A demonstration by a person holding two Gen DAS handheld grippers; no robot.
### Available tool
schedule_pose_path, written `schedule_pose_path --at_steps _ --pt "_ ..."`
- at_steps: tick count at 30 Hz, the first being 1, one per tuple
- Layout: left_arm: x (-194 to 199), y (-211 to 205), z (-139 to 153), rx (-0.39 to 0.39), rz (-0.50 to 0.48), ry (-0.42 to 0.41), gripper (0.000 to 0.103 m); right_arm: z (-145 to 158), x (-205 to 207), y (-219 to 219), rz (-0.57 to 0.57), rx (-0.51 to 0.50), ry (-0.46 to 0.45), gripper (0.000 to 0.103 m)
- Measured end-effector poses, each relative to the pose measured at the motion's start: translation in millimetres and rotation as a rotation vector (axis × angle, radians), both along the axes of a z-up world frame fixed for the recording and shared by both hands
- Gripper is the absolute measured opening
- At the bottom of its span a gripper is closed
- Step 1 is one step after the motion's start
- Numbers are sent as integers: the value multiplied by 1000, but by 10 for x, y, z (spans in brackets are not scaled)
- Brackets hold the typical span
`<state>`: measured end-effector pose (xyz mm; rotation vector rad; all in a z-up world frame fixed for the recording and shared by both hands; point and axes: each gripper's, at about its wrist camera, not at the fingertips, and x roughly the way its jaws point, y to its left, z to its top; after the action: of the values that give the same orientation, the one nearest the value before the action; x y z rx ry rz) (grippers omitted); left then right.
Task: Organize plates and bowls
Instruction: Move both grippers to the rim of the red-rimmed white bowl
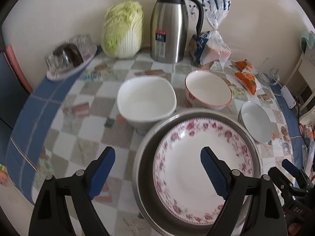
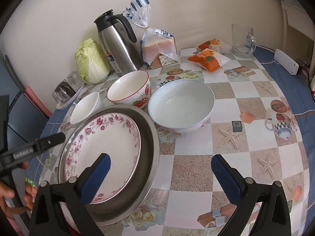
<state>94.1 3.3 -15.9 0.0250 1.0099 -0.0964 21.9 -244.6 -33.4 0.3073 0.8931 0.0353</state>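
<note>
A floral-rimmed plate (image 1: pixel 189 165) (image 2: pixel 106 147) lies inside a steel pan (image 1: pixel 145 167) (image 2: pixel 151 143) at the table's near edge. Beyond it stand a square white bowl (image 1: pixel 145 102) (image 2: pixel 86 106), a red-rimmed strawberry bowl (image 1: pixel 206 92) (image 2: pixel 130 88) and a pale blue bowl (image 1: pixel 256 122) (image 2: pixel 183 104). My left gripper (image 1: pixel 157 169) is open and empty, its right finger over the plate and its left finger outside the pan. My right gripper (image 2: pixel 159 173) is open and empty, its left finger over the plate, its right finger over bare table.
Along the wall stand a napa cabbage (image 1: pixel 124 31), a steel thermos jug (image 1: pixel 169 25), bagged bread (image 1: pixel 210 47) and a tray of upturned glasses (image 1: pixel 69 59). Orange snack packets (image 2: pixel 208 59), a glass mug (image 2: pixel 242 39) and a white power strip (image 2: pixel 287 62) lie to the right.
</note>
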Motion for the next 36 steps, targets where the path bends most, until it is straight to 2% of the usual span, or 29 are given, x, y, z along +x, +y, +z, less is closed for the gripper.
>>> schedule_pose_path --at_steps 6,15,17,22,25,29,30,32,36 --pt "126 23 35 18 -14 0 89 127 -11 64 9 -49 -23 103" --pt "392 24 129 -22 18 -27 89 506 30 19 -31 -133 -61 103" --pt "405 21 95 -51 26 -33 89 646 113 -16 -30 -141 -67 103" --pt "465 -88 -59 -51 -5 6 89 1058 466 -43 -37 -151 -93 103" --pt "504 -92 -26 -59 -1 -16 89 1197 659 7 -28 -141 -122 103" --pt "635 -26 51 -101 21 -35 89 1146 918 165 -13 -181 -103 103" --pt "665 -18 69 -109 25 -40 90 1097 971 184 -5 -167 -95 103" --pt "758 -10 115 -131 29 -53 101 975 1073 191 1 -112 -83 103" --pt "907 -53 163 -135 0 -75 103 764 1235 170 5 -42 -74 103"
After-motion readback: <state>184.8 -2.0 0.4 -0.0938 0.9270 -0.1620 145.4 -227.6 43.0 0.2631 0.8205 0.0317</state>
